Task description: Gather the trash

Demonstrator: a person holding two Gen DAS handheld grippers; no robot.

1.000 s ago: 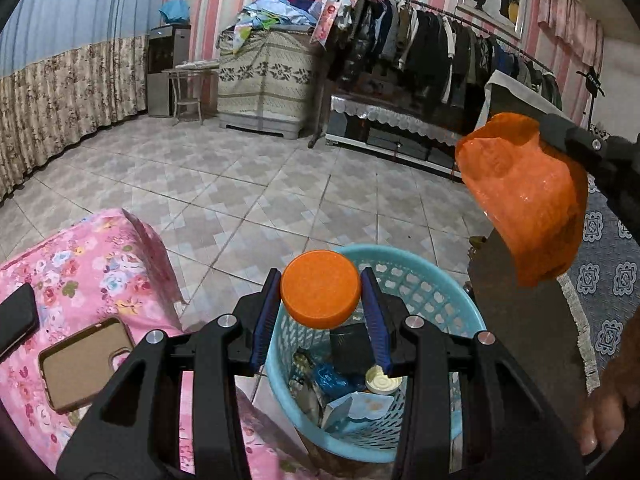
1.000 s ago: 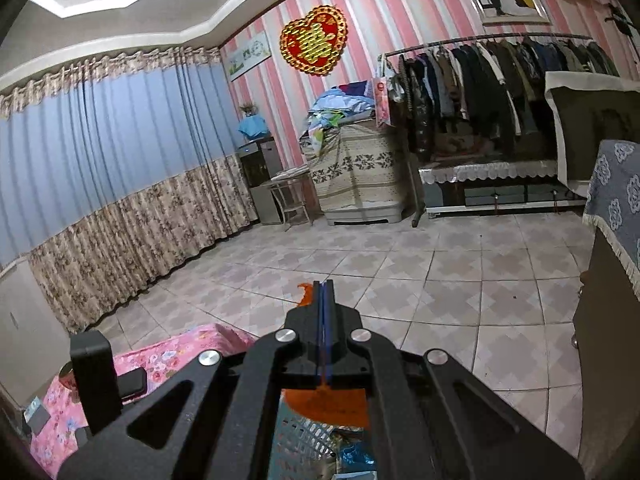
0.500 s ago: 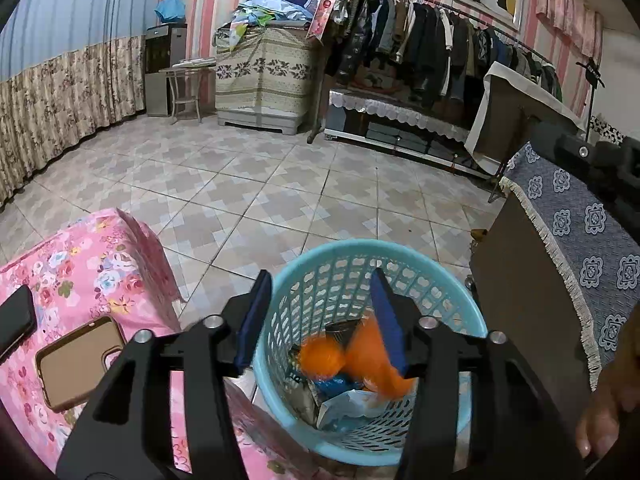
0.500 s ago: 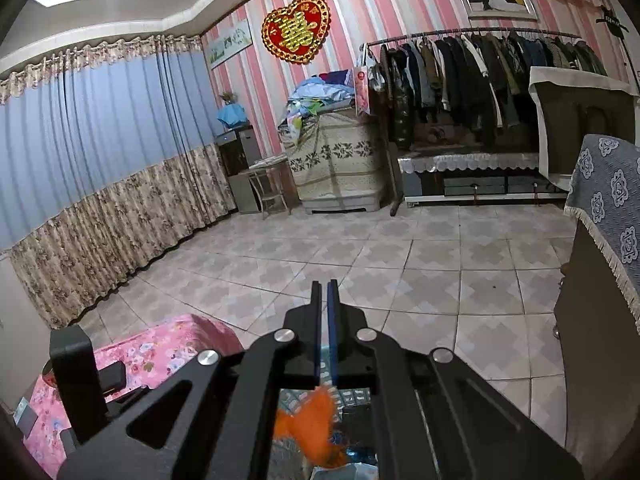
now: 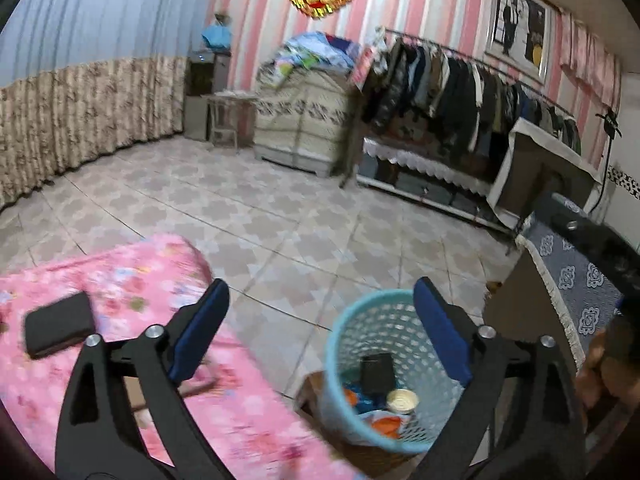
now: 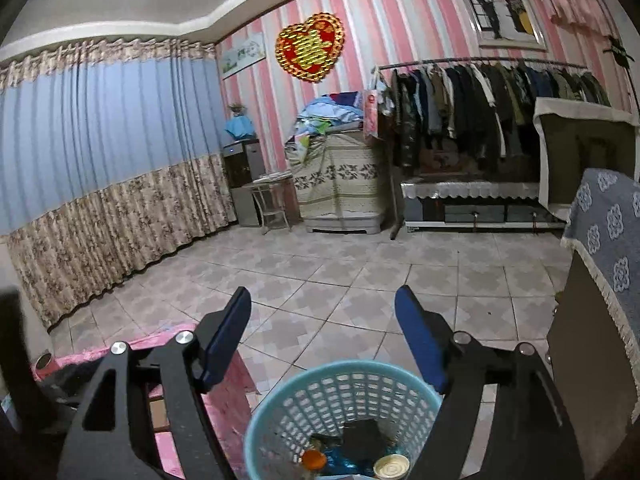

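Note:
A light blue mesh waste basket stands on the tiled floor beside a table with a pink floral cloth. Inside lie orange scraps, a dark packet and a round tin lid. My left gripper hangs above and left of the basket, its jaws opening wide with nothing between them. My right gripper is over the basket's near side, jaws also opening and empty.
Two phones lie on the pink cloth, one black, one partly hidden by my left finger. A dark cabinet with a blue patterned cover stands right of the basket. A clothes rack and curtains line the far walls. A hand shows at the right edge.
Both grippers let go: the orange lid and orange wrapper dropped into the basket. Both sets of jaws spread wide. The left gripper rose and swung left, so the basket now sits to its right.

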